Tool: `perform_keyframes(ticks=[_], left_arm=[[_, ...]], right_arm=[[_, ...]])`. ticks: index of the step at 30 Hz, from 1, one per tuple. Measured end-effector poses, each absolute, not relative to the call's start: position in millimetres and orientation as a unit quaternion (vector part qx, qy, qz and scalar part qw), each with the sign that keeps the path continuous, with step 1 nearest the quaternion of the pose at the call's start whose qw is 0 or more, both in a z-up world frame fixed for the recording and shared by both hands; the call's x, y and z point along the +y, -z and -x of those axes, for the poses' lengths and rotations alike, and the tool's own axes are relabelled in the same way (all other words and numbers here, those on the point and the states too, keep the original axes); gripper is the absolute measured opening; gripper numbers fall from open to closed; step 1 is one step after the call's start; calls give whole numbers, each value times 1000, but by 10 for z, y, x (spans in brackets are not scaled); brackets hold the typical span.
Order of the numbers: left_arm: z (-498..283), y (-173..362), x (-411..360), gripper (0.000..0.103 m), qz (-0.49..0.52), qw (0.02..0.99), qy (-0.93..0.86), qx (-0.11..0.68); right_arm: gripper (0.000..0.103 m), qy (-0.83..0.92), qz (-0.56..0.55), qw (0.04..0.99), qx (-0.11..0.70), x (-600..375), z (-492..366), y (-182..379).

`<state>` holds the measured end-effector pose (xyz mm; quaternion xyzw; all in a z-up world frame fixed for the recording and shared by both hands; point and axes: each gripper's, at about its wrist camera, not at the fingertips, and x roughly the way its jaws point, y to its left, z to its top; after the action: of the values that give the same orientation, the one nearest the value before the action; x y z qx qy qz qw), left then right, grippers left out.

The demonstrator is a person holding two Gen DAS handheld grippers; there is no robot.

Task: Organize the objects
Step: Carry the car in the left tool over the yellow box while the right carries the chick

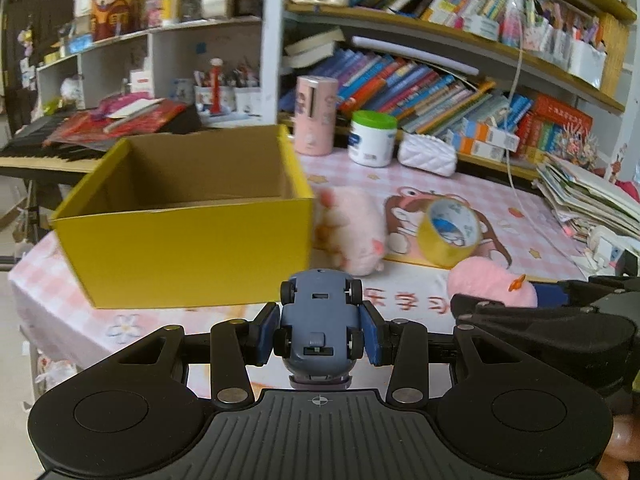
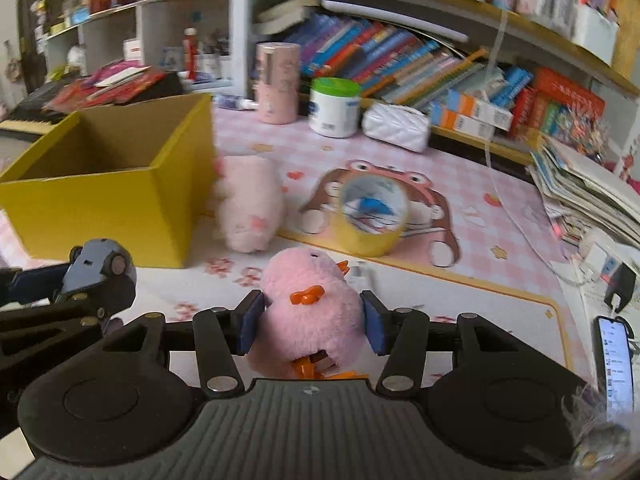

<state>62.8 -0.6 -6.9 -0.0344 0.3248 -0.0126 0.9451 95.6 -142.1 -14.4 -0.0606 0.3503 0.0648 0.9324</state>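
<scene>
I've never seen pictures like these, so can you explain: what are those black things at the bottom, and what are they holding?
Each black thing is a hand-held gripper that a person carries, with a camera looking along its two fingers. One picture is from the left hand-held gripper, which is shut on a blue toy car. The other is from the right hand-held gripper, which grips a fluffy pink chick toy. On the pink table mat sit a yellow box, a pink plush and a roll of tape.
</scene>
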Motion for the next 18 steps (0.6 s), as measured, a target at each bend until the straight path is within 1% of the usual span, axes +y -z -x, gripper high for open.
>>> perform_keyframes(ticks=[18], left_arm=[[-2,40,983,41,36,948,-22,316]], right_arm=[[50,-111,61,925,358,-327,-392,218]])
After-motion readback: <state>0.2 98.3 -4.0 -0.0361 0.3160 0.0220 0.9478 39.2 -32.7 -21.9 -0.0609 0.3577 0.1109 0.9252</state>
